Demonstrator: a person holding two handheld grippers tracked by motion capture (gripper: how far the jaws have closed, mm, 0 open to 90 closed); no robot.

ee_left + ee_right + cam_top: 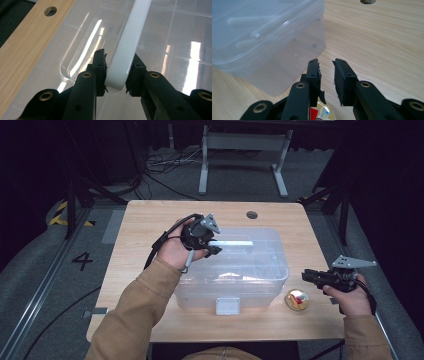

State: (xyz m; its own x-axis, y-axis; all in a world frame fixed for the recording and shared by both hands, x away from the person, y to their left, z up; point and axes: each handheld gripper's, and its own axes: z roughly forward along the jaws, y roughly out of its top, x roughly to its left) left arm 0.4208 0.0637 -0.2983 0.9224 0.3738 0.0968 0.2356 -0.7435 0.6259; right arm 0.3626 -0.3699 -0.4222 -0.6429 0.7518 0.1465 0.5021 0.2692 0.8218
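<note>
You are at a light wooden table (150, 225) with a round hole (252, 214) near its far edge; beyond it grey carpet (235, 182) carries loose cables (165, 165), a white frame stand (245, 150), and dark curtains around

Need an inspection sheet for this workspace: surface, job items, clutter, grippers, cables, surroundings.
Surface: wooden table, one round hole near the far edge.
Job's things: clear plastic box with its lid on; white handle lies across the lid.
Clutter: small round gold-rimmed tin on the table, right of the box.
Grippers: left gripper has its jaws on either side of the handle's end, pads against it. Right gripper hangs low over the tin, jaws slightly apart, nothing between them.
Cables: a black cable trails from the left gripper; more cables lie on the floor beyond the table.
Surroundings: grey floor, a metal stand behind, dark curtains.
</note>
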